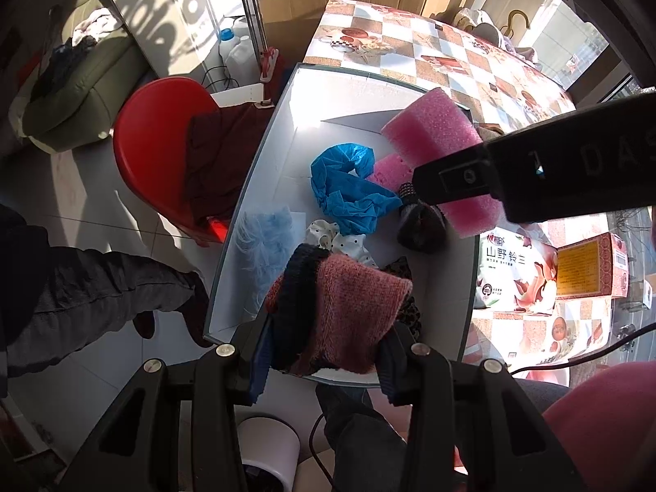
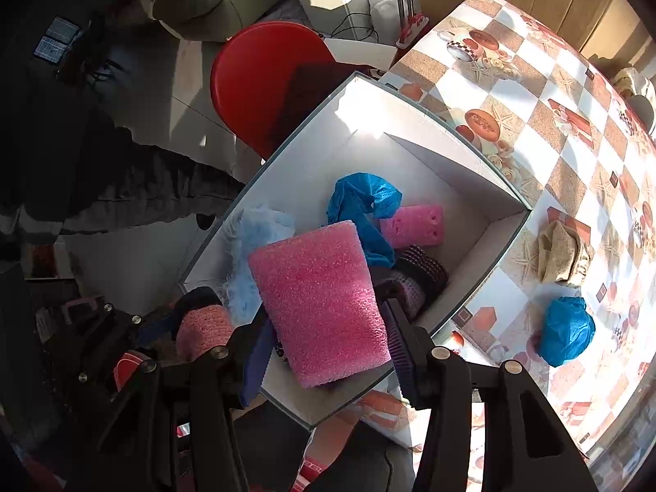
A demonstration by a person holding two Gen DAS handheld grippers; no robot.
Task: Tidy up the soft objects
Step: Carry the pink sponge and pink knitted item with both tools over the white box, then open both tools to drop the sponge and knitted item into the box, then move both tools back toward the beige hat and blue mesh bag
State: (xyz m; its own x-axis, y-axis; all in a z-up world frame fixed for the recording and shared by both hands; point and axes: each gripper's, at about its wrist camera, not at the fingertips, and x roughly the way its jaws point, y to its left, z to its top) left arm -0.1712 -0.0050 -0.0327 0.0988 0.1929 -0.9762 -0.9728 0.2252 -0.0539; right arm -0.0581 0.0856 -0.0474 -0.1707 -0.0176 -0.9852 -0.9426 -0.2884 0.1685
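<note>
Two grippers, both aimed steeply down over a white box [image 2: 459, 172]. Left gripper [image 1: 324, 348] clamped on a pink knitted cloth [image 1: 348, 311] with a dark band, held above the box's near rim at six o'clock in the left wrist view. Right gripper [image 2: 328, 352] squeezing a big pink foam block [image 2: 320, 303], pads pressed on both its flanks, above the box's lower corner; in the left wrist view, seen at three o'clock with the same block. Below, inside the box: a crumpled blue plastic cover [image 2: 361, 201] at centre, a smaller pink foam piece [image 2: 414, 225] just beside it at three o'clock, a light blue fluffy item [image 2: 254, 246] at nine o'clock, a dark knitted piece [image 2: 418, 274] at four o'clock. Outside the box on the checked tablecloth [image 2: 533, 82]: a beige cloth [image 2: 561, 254] and a blue bundle [image 2: 566, 332] at three to four o'clock. Off the table's edge at eleven o'clock, a red chair [image 2: 254, 74] on a pale tiled floor [image 2: 180, 94].
</note>
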